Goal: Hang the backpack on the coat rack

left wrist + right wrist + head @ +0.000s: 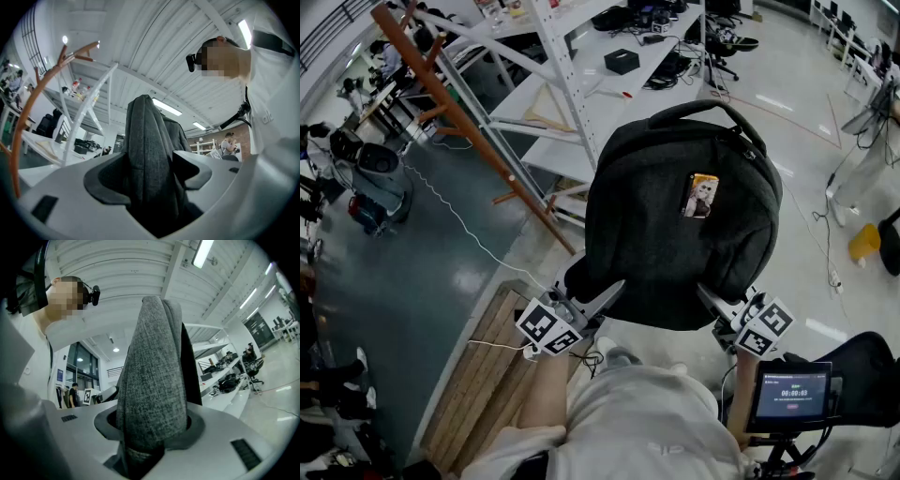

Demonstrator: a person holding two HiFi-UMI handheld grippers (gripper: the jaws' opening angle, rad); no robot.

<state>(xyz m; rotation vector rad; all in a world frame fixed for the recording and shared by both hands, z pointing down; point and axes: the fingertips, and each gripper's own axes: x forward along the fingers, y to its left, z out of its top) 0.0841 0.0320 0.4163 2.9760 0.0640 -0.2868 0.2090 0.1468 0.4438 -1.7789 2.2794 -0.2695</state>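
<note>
Backpack centre, left gripper at its 7 o'clock, right gripper at 5; coat rack at 10 o'clock, shelving behind

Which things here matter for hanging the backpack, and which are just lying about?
Job: backpack, held by the left gripper and right gripper; wooden coat rack.
Lying about: white shelving, black box on it, wooden pallet, small screen.

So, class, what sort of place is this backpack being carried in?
Most likely an open-plan lab or workshop, not a home: white metal shelving loaded with equipment, office chairs on a polished floor, and a loose cable trailing past the wooden coat rack.
</note>
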